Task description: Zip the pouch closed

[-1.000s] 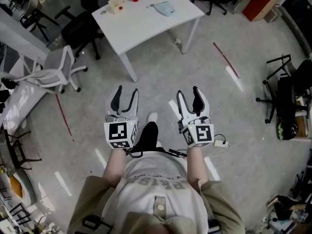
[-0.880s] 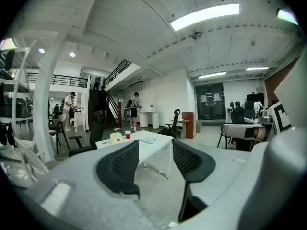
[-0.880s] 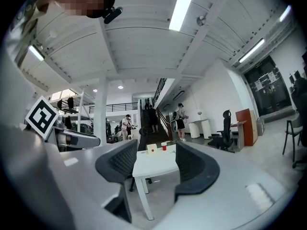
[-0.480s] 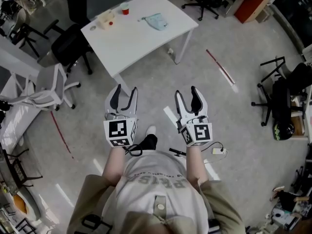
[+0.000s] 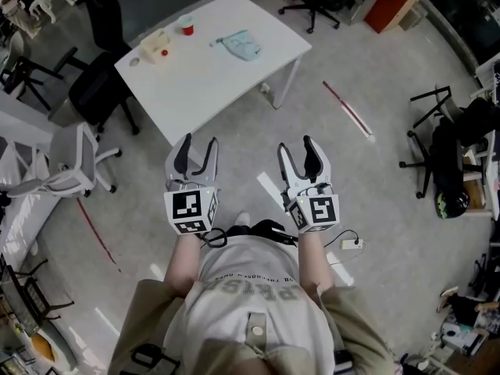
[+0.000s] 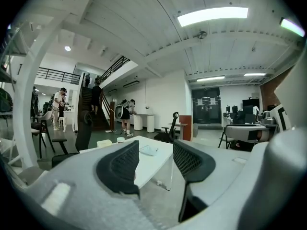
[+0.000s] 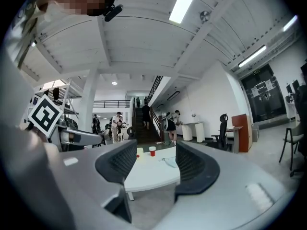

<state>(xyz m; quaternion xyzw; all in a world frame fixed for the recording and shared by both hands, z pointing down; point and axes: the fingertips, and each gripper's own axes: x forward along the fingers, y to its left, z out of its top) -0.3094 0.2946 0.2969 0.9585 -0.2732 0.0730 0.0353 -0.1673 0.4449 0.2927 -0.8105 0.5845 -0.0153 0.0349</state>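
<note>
White table (image 5: pixel 234 80): landmark for every entry below; stands on a grey floor, ahead of the person.

- Black office chair (image 5: pixel 98 92): at the table's left edge.
- Pale box (image 5: pixel 154 49): on the table, towards its left end.
- Red cup (image 5: pixel 186 25): on the table, just right of the box, at the far edge.
- Left gripper (image 5: pixel 196 143): held in the air short of the table's near edge; jaws spread, nothing between them.
- Pouch (image 5: pixel 239 44): pale blue, lying flat on the table right of the cup; untouched, well apart from both grippers.
- Right gripper (image 5: pixel 294 145): level with the left one, likewise short of the table; jaws apart and empty.

Risks, as judged: zipping has not begun and an approach comes first. If one gripper drags the slider while the other has no hold on the fabric, the light pouch would probably slide or bunch on the smooth top. A small pull tab may slip from broad pads. A careless sweep could tip the cup.

Not legible: the zip, its slider and how far it gapes, since the pouch is too small in every view. The box's contents are also unclear.
</note>
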